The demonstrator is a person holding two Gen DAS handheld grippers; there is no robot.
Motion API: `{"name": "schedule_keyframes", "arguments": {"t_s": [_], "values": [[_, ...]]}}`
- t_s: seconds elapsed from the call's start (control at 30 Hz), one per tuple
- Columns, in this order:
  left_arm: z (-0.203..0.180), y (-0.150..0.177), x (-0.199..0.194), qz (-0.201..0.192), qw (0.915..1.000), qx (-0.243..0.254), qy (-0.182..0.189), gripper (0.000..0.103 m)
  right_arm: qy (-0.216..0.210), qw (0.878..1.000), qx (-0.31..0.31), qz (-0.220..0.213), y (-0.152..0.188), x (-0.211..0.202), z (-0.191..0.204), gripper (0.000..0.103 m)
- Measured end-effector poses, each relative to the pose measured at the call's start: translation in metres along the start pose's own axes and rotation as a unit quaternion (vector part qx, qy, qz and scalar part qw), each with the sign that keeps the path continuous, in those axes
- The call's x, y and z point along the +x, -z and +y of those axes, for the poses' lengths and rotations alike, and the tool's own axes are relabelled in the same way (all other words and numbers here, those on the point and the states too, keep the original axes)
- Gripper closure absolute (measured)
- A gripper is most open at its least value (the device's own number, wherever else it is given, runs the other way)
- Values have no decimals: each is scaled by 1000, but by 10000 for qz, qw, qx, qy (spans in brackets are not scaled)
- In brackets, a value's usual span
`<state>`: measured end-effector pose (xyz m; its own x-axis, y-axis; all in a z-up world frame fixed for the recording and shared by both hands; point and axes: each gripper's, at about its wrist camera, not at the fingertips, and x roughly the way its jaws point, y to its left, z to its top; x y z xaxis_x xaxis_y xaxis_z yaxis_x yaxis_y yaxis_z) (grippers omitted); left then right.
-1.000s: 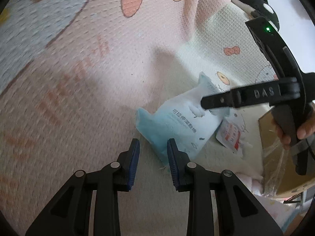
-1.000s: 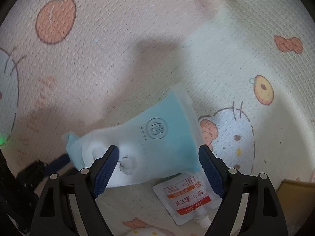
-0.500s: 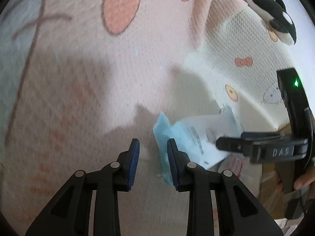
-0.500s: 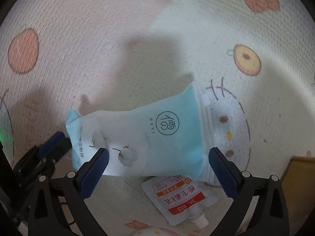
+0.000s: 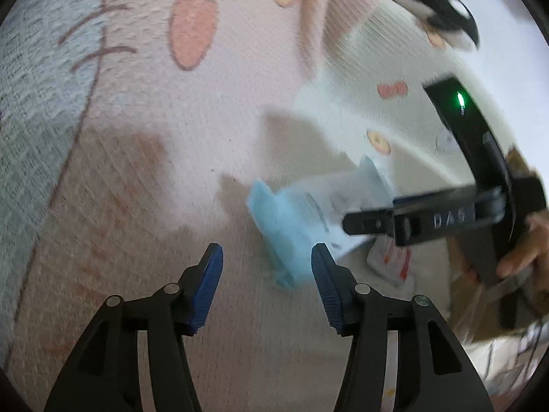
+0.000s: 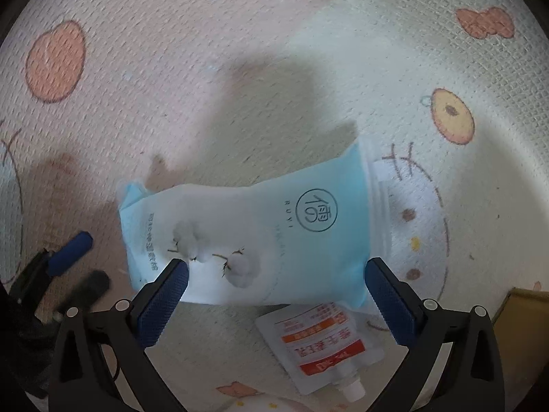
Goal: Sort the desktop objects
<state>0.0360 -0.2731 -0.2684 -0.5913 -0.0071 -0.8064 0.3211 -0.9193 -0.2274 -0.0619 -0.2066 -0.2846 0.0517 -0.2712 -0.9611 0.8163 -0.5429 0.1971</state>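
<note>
Right gripper point(image 6: 276, 276) hangs low over the mat, blue pads spread to their widest, straddling the near edge of the blue-and-white pouch point(image 6: 260, 237) without pressing it. The pouch lies flat on the patterned play mat point(image 6: 240, 68), zip end pointing right, cotton-boll print facing up. Just nearer than it, partly tucked under its near edge, sits a small white spout sachet point(image 6: 319, 350) with orange bands. Over on the left gripper point(image 5: 266, 286), the jaws are opening right now, nothing between the pads, only bare mat below; the pouch's blue corner sits just ahead and slightly right of them. Beyond that, a hand point(image 5: 521, 250) grips the other tool's black handle, green light glowing. A cardboard box point(image 6: 521, 305) edges in at right. Farthest off, a black-and-white orca plush point(image 5: 435, 3) rests at the mat's far rim.
</note>
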Motion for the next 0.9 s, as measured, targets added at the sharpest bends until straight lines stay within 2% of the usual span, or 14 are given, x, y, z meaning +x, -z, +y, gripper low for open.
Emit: {"name": "schedule_keyframes", "arguments": {"t_s": [0.17,0.27,0.37,0.47,0.53,0.6,0.73,0.8,0.83,0.87,0.9], "values": [[-8,10,-8,-150,9991,371,-102,45,-287,9995,-99,46,7,2,14,1],[0,8,-13,-234,9992,284,-178,45,-583,9983,-87,-40,10,0,21,1],[12,5,-13,-146,9998,96,-50,45,-993,9951,19,21,13,-1,28,1],[23,6,-17,-30,10000,-81,31,45,-1139,9934,74,-96,16,-5,30,1],[27,8,-23,-89,9995,-216,193,45,-1187,9915,248,-462,20,-13,24,1],[25,8,-27,-169,9995,-205,144,45,-1222,9876,631,-760,24,-19,14,1],[16,5,-27,-161,9998,116,61,45,-1882,9601,1495,-1429,35,-32,-18,1],[13,2,-24,-175,9997,151,61,45,-2351,9321,2130,-1748,42,-37,-41,1],[13,0,-22,-166,9998,128,50,45,-2537,9206,2368,-1789,41,-34,-34,1],[14,-3,-20,-151,9998,86,39,45,-2726,9058,2668,-1846,52,-32,-51,1],[15,-6,-18,-128,9999,28,24,45,-2772,8972,2875,-1884,69,-29,-66,1]]}}
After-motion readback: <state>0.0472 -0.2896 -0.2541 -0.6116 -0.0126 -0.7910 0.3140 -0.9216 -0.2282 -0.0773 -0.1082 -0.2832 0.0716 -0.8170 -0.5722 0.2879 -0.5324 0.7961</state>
